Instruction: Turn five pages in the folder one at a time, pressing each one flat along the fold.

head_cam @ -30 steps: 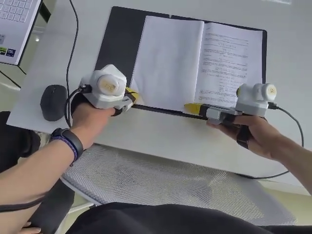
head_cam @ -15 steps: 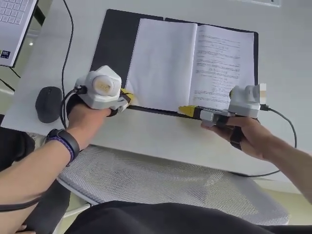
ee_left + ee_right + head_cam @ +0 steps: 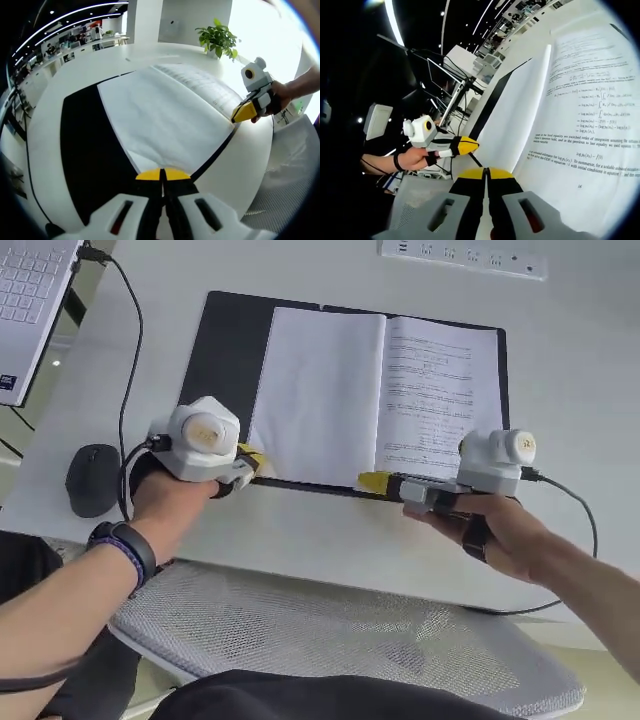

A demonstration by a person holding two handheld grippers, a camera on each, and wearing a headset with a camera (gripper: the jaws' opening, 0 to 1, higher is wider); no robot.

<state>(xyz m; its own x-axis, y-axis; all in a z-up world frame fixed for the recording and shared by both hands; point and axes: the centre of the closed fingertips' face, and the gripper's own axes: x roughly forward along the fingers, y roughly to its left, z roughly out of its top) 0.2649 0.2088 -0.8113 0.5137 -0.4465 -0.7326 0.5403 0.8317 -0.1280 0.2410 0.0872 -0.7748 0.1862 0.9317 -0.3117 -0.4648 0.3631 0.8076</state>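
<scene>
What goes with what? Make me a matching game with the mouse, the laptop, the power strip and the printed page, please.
Things:
1 mouse
2 laptop
3 power strip
4 printed page

Places:
A far edge of the desk, beyond the folder
B right half of the folder
C just left of the left gripper
D far left of the desk

Pairs: 1-C, 2-D, 3-A, 4-B

This is an open-plan office: a white table (image 3: 320, 530) carries a laptop (image 3: 30, 300) and a mouse (image 3: 92, 480) out to the left of the left claw (image 3: 254, 459). A white power strip (image 3: 462, 259) lies well beyond the right claw (image 3: 373, 482), and a grey mesh chair (image 3: 330, 630) sits on the near side of both. Ahead of the left claw stands a potted plant (image 3: 217, 37), and off to its left are rows of desks (image 3: 75, 47) under long ceiling light strips (image 3: 65, 22) (bent by the fisheye lens).
</scene>
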